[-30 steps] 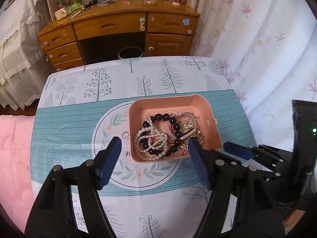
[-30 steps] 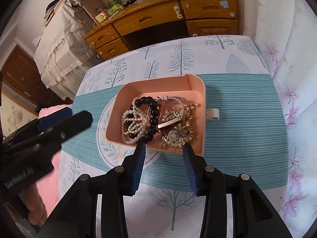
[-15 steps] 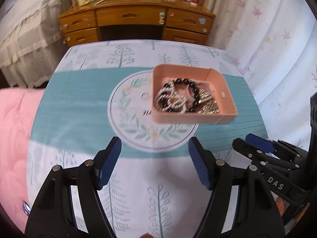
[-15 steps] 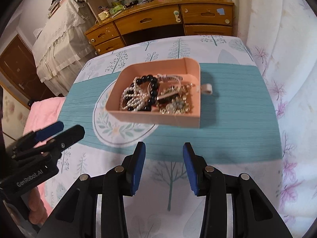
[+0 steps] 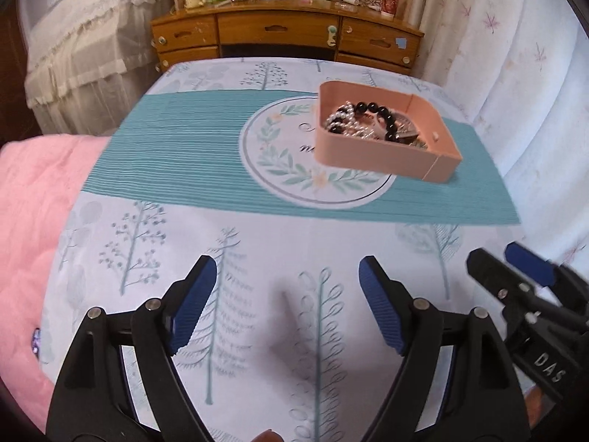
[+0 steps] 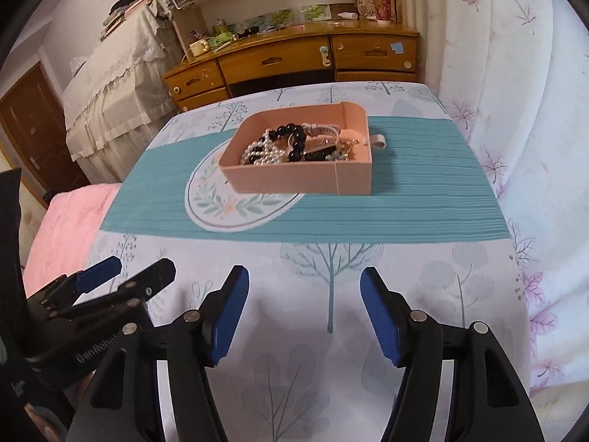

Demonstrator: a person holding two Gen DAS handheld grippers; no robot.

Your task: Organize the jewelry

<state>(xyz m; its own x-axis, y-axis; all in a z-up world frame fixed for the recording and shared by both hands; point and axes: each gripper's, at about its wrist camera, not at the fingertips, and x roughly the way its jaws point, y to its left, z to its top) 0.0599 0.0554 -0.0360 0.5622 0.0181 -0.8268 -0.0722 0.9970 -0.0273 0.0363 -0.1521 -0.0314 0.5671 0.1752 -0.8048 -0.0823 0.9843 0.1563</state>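
Change: pulled back from the tray (image 6: 294,180) over the last second; a second ago hung right over it, now well apart, near the front edge of the table (image 6: 331,258).
Right gripper (image 6: 304,305): wider than a second ago, now well spread; nothing between the pads, nothing touched.
Left gripper (image 5: 287,294): spread wide as before; empty, over bare cloth.
Tray: pink, on the teal band of the cloth, partly over the round leaf print; tab (image 6: 379,142) out at its right side.
Jewelry: all inside the tray, heaped together; pearls (image 6: 263,153), black beads (image 6: 294,140), gold pieces (image 6: 346,149) toward the right end.
Loose pieces: none seen on the cloth.
Meaning: looks like the job done, or a pause between steps; both tools backed off and empty-handed, all pieces gathered in one place.
Doubt: cannot tell whether the heap counts as sorted or only collected.
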